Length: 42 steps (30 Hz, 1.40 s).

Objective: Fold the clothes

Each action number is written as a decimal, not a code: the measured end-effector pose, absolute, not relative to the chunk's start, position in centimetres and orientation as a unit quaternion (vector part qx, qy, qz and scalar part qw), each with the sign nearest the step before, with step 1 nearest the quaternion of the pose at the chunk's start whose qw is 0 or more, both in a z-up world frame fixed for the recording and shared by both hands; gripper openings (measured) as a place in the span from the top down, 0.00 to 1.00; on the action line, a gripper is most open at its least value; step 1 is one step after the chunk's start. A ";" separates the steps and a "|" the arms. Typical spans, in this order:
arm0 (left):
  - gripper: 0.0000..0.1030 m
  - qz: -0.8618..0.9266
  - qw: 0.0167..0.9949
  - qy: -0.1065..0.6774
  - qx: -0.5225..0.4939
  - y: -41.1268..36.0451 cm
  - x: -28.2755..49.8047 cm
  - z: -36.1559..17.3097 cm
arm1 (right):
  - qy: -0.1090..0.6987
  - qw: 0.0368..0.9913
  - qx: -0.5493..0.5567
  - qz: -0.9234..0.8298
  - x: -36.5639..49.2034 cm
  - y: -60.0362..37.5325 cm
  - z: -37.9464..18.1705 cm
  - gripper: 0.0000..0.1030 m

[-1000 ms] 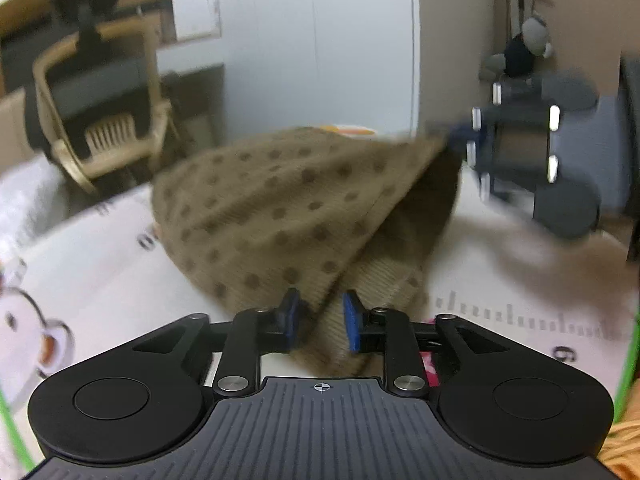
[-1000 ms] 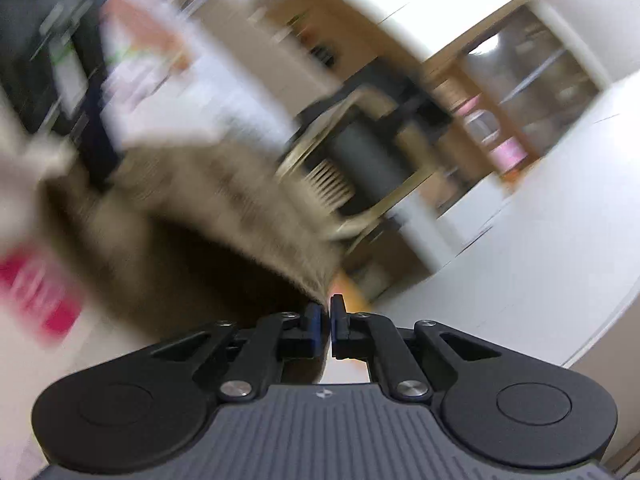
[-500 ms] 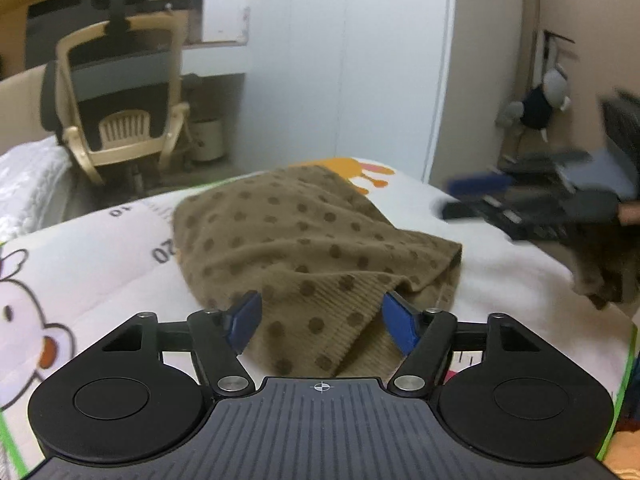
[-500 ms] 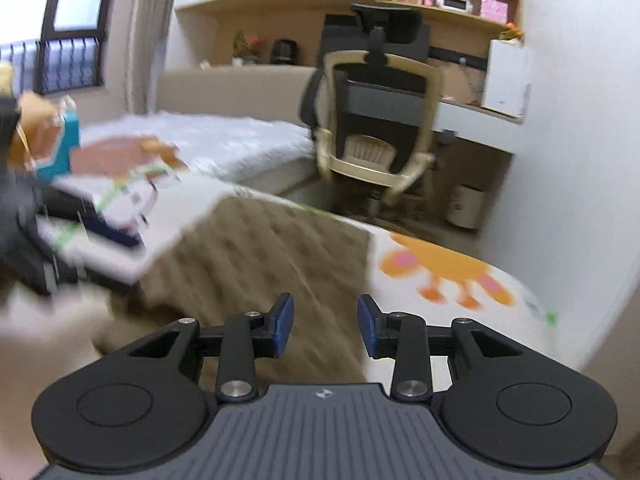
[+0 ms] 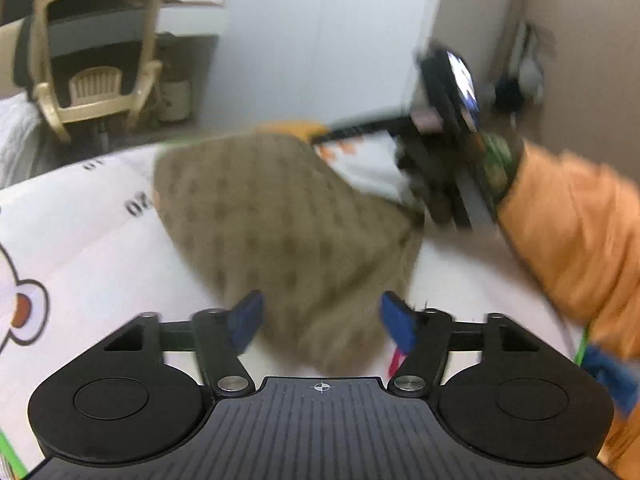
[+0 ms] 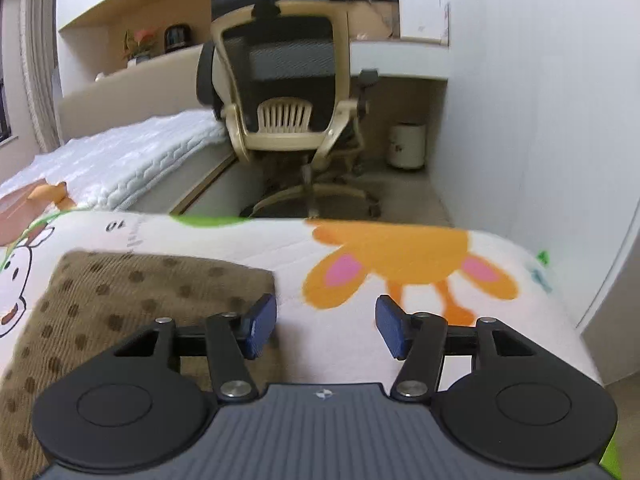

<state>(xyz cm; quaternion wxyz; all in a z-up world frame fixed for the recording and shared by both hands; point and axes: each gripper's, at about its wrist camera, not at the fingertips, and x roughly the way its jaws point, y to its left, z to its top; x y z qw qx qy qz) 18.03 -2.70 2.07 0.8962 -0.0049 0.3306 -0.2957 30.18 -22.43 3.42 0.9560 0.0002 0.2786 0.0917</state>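
A brown dotted garment [image 5: 280, 216] lies folded on a white mat printed with cartoons [image 5: 80, 240]. My left gripper [image 5: 322, 320] is open just above the garment's near end, with nothing between its blue pads. In the right wrist view the same garment [image 6: 120, 300] fills the lower left. My right gripper [image 6: 326, 326] stands open over the mat [image 6: 332, 340] beside the garment's far right corner, its left pad [image 6: 260, 326] at the cloth's edge. The left wrist view shows the right gripper's body [image 5: 444, 136], blurred, held by an arm in an orange sleeve [image 5: 576, 240].
A beige and black office chair [image 6: 288, 92] stands at a desk beyond the mat's far edge. A white quilted bed [image 6: 120, 164] lies to the left, a white wall [image 6: 540, 120] to the right, and a small white bin [image 6: 408, 144] under the desk.
Both grippers let go of the garment and opened wide. The garment dropped flat on the mat. The right gripper swung over to the far right corner.
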 end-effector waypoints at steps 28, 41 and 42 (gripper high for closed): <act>0.09 -0.226 0.914 0.337 -0.020 -4.9 31.3 1.4 | 0.232 0.952 -0.068 0.188 24.8 -19.1 6.8 0.22; 0.06 -0.214 0.914 0.344 0.016 -5.4 30.3 1.5 | 0.309 0.942 -0.050 0.124 33.8 -18.9 0.6 0.14; 0.06 -0.213 0.914 0.345 0.017 -5.3 30.3 1.4 | 0.309 0.942 -0.053 0.122 33.6 -19.0 0.6 0.14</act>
